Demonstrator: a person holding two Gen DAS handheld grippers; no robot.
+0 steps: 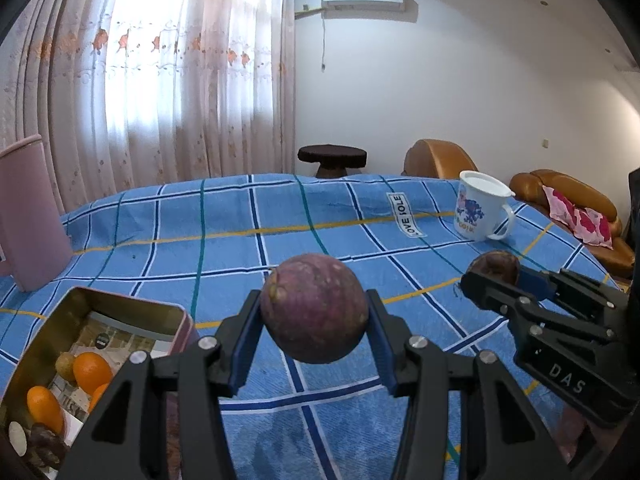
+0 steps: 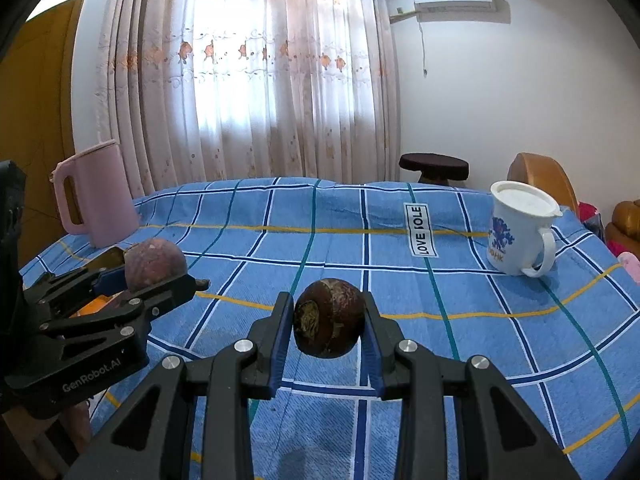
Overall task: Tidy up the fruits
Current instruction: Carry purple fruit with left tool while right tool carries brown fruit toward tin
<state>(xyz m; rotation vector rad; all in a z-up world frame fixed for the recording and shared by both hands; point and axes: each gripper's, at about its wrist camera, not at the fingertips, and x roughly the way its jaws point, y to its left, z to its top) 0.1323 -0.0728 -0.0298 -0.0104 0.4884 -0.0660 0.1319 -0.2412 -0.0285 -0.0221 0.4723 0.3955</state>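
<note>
My left gripper is shut on a round purple passion fruit, lifted above the blue checked cloth. The same fruit and left gripper appear at the left of the right wrist view. My right gripper is shut on a smaller dark brown round fruit, also off the cloth. The right gripper and its fruit show at the right of the left wrist view. A gold metal tin lies at lower left with oranges and several other fruits inside.
A pink jug stands at the table's back left. A white printed mug with a lid stands at the back right. Beyond the blue checked tablecloth are a dark stool, a tan sofa and curtains.
</note>
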